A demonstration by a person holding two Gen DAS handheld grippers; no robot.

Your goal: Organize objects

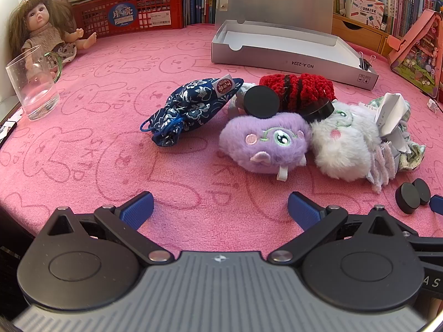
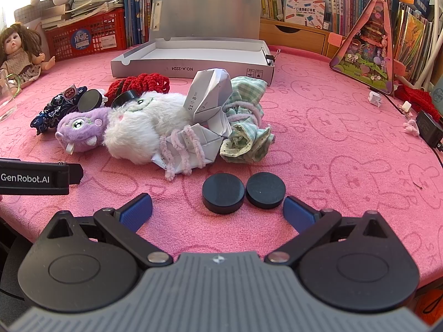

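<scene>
Near the middle of the pink towel [image 1: 83, 144] lies the pile to be organized: a blue pouch [image 1: 191, 105], a purple plush [image 1: 265, 144] and a white plush [image 1: 343, 144], with the open grey box [image 1: 290, 55] beyond them. Only the left wrist view shows the whole glass mug [image 1: 33, 83] at far left, and its left gripper [image 1: 220, 207] stands wide with nothing between the jaws. Only the right wrist view shows the folded paper [image 2: 210, 96], the green checked cloth [image 2: 246, 138] and two black discs [image 2: 243, 192] plainly, the discs lying just beyond the right gripper [image 2: 217, 207], whose jaws are also wide and empty.
</scene>
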